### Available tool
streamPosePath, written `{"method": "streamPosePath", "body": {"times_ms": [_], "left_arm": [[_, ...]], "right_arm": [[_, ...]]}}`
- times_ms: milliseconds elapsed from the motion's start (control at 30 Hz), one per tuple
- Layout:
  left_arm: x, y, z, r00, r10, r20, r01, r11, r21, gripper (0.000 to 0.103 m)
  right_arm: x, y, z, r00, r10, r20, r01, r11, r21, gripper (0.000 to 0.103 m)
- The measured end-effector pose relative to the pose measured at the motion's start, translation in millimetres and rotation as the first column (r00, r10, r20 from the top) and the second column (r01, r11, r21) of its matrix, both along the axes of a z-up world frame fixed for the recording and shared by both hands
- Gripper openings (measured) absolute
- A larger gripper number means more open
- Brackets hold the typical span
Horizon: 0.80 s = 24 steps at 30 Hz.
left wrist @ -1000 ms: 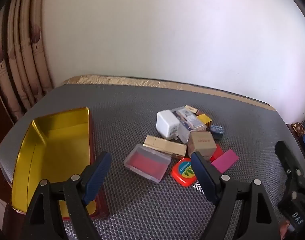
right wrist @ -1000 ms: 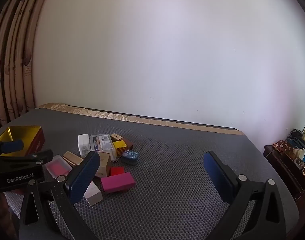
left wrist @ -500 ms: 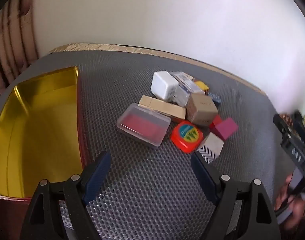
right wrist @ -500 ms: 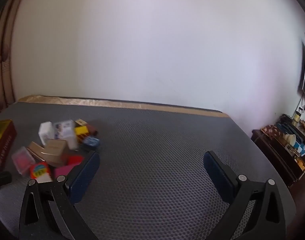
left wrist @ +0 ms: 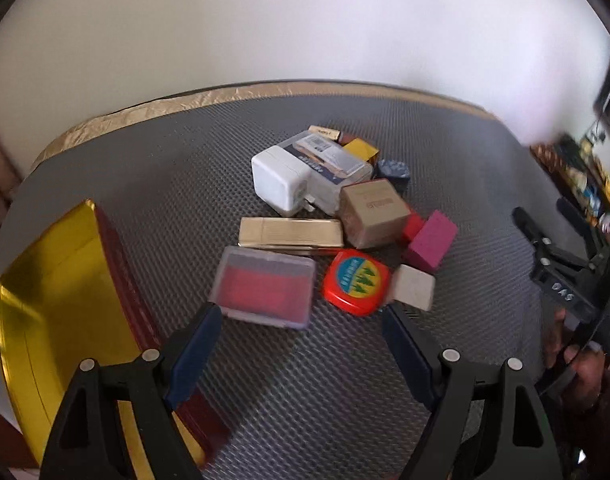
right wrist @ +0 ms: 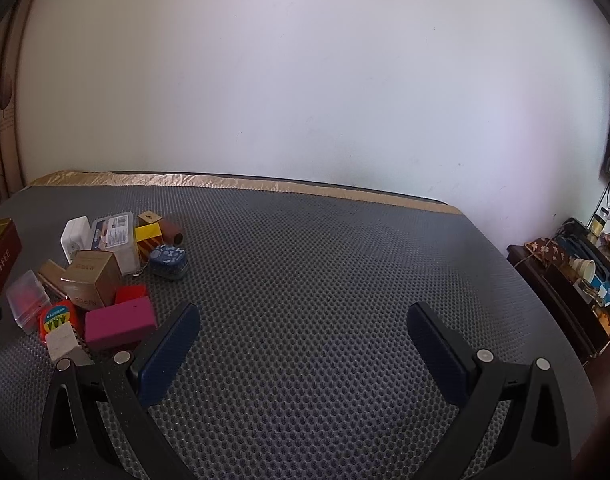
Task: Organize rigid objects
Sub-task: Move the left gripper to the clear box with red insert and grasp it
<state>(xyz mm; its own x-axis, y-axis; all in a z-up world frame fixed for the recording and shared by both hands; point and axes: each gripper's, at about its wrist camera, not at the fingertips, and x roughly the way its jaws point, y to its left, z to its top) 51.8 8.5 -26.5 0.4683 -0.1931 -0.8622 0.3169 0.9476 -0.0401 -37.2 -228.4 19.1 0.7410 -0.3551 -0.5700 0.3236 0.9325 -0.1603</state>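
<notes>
Hovering spread wide and empty, the left gripper [left wrist: 301, 320] and right gripper [right wrist: 303, 326] overlook small boxes [left wrist: 329, 216] clustered beside a gold-lined tin [left wrist: 53, 304] on grey mesh matting [right wrist: 325, 280] below a white wall [right wrist: 305, 80].

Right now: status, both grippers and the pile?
Left gripper open, empty, nearest clear case. Right gripper open, over bare mat. Pile unsorted; tin empty.

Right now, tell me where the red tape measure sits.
In the left wrist view, the red tape measure lies mid-pile, between the clear case and the white block.
</notes>
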Motion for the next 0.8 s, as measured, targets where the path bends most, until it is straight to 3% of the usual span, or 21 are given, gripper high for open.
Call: {"method": "streamPosePath", "body": {"times_ms": [233, 800], "left_arm": [[32, 3, -26, 0.992, -0.048, -0.117, 0.059, 0.995, 0.086, 0.084], [76, 15, -64, 0.983, -0.071, -0.169, 0.092, 0.988, 0.120, 0.084]], "right_arm": [[2, -3, -1, 1.000, -0.002, -0.011, 0.002, 1.000, 0.022, 0.103], [5, -3, -1, 0.999, 0.013, -0.038, -0.012, 1.000, 0.011, 0.103]]}}
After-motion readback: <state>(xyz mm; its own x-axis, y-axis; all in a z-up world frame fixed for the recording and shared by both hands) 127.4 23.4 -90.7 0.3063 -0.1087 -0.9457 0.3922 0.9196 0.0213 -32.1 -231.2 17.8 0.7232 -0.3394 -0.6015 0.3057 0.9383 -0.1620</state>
